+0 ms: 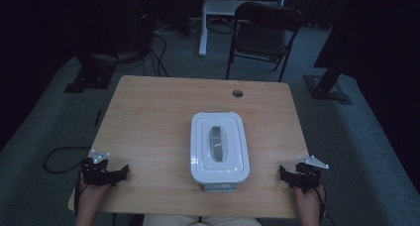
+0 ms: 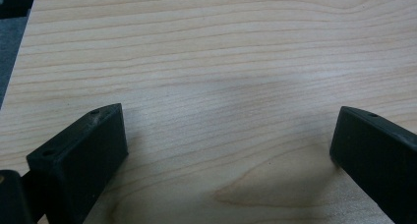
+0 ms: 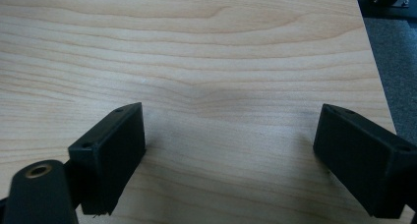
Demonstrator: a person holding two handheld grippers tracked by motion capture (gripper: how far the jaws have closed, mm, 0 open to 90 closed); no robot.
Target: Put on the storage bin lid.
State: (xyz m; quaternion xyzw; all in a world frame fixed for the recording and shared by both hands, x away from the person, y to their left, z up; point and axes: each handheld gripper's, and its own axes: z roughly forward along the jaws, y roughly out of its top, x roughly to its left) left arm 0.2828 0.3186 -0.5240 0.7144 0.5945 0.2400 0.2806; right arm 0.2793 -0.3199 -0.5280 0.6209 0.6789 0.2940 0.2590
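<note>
Two grippers rest at the near corners of the surface (image 1: 148,112), each held in a hand: the left gripper (image 1: 121,174) near the left edge, the right gripper (image 1: 285,175) near the right edge. Both stand wide, with nothing between their jaws; each gripper view looks along its own spread black jaws onto bare wood. Between them, well apart from either, sits the white box (image 1: 218,147) in the middle of the near half of the surface, its long side running away from the person.

The box looks like smooth hard plastic, a rectangle with rounded corners and a raised lid rim. A grey handle (image 1: 217,141) lies flat in a recess along the lid's middle. A grey part that may be a latch (image 1: 218,187) shows at the near end; the dim light leaves this uncertain.

Risks, as a judgement: the plastic is slick and the lid edges rounded, so flat jaws could slip off if they close on the rim at an angle. A one-sided push may slide the box across the smooth wood-grain laminate instead of gripping it. If the lid is latched, pulling at the handle would likely lift the whole box, not open it. The handle lies low in its recess, so a jaw may fail to get under it.
</note>
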